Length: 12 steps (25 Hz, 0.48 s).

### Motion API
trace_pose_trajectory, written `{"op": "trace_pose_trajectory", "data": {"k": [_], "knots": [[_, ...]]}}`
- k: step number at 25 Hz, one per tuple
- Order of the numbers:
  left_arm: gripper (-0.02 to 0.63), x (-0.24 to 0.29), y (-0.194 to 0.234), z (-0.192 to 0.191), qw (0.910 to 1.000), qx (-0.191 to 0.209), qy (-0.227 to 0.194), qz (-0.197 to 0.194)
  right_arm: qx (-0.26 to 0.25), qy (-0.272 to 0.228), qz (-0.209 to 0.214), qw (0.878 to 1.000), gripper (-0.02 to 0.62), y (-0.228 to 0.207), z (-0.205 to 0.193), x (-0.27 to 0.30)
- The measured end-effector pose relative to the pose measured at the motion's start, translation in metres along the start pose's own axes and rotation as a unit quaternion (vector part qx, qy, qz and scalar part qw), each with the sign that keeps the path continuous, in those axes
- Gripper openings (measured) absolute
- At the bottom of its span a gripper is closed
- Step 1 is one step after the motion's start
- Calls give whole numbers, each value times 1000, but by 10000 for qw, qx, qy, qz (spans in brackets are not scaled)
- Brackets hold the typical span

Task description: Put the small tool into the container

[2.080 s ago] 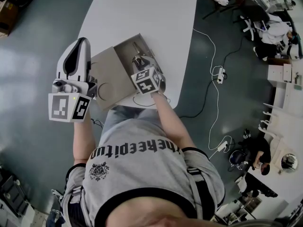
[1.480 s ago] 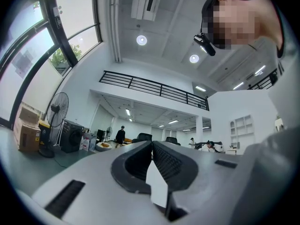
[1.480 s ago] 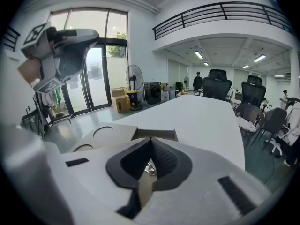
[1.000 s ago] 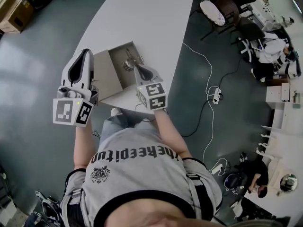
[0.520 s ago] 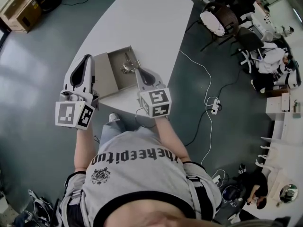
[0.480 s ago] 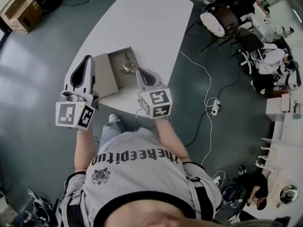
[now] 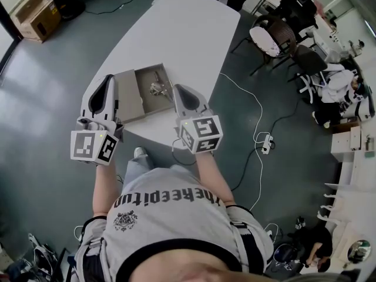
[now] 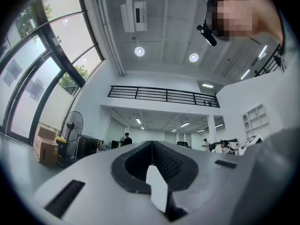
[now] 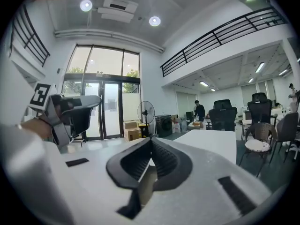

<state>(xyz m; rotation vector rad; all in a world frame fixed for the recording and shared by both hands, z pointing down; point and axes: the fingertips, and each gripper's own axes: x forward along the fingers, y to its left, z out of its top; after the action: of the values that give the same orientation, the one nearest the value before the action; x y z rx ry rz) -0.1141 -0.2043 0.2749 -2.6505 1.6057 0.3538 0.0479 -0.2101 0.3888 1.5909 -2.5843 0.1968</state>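
A shallow cardboard box (image 7: 147,75) lies open on the white table (image 7: 176,34), its lid (image 7: 128,96) folded out to the left. A small metal tool (image 7: 157,88) rests inside the box. My left gripper (image 7: 108,77) is held up off the table's left edge, shut and empty. My right gripper (image 7: 177,88) is raised just right of the box, near the tool but apart from it, also shut and empty. Both gripper views look out into the room: the left gripper (image 8: 151,143) and the right gripper (image 9: 151,138) have their tips together with nothing between them.
The table's near edge (image 7: 154,135) is just ahead of the person's body. Chairs (image 7: 267,40) stand to the right. A power strip (image 7: 265,141) with cables lies on the floor. Cardboard boxes (image 7: 38,17) sit at the far left. A standing fan (image 9: 145,111) is across the room.
My right gripper has drawn back from inside the box, leaving the tool there. Both grippers rose toward the person and the head view lifted away from the table.
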Motion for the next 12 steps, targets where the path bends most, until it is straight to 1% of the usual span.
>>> {"op": "trace_pose_trajectory", "data": {"k": [5,12], "knots": [[12,-10,-12,5,9999,1,-80,96,-80,-197,128,9997,0,3,15,-19],[12,-22,-26,14,9997,26,-146,211,-136,-481,204,9985,-5,3,34,-43]]}}
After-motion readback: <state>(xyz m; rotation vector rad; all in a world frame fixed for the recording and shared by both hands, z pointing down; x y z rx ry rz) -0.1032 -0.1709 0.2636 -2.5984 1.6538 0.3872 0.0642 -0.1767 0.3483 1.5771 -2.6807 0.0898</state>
